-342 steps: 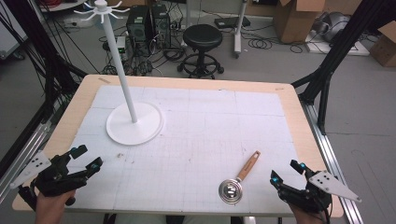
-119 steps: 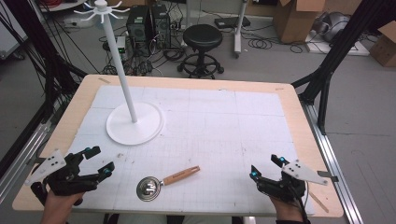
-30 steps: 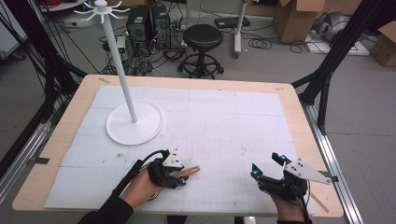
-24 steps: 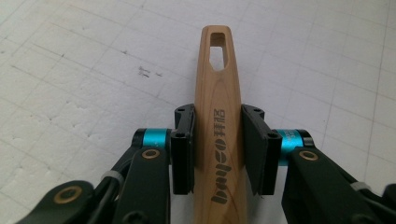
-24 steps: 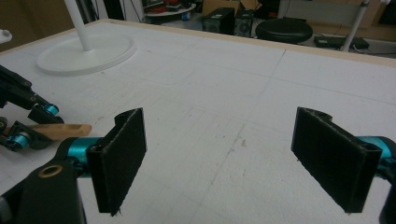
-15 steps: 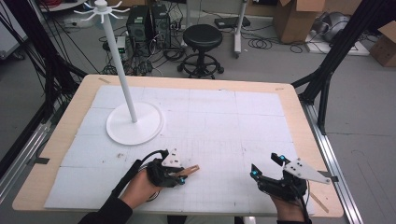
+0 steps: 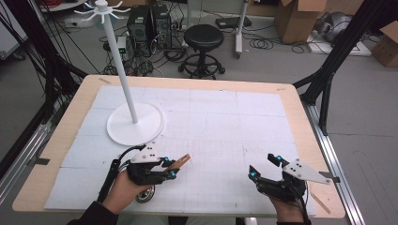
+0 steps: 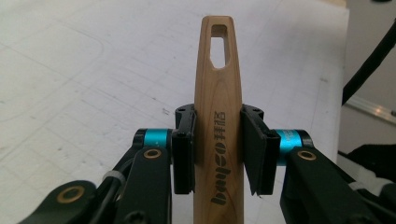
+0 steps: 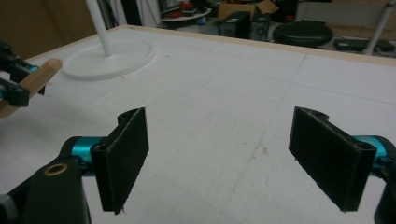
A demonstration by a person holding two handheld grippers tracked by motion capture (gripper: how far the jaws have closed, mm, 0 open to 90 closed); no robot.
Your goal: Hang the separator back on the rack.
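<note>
The left gripper [image 8: 218, 154] is closed on the wooden handle [image 8: 218, 116] of a small metal strainer, with both pads pressed flat against its sides. Earlier frames are given, so it can be said that these jaws have just been closing onto the handle. In the high view the handle [image 7: 180, 161] points to the upper right from the left gripper [image 7: 169, 168], and the round metal head [image 7: 145, 194] sits low in the frame, under the hand.

The grasp seems done — what is left, I judge, is to carry the tool to the white hook stand [image 7: 133, 124] in the upper left and hang it by the slot [image 8: 218, 44] at the end of the handle. The hooks at the top of the stand carry nothing.

The right gripper [image 9: 233, 158] stands wide open and holds nothing — it rests at the lower right of the table [image 7: 291, 122]. No container is on the table.
</note>
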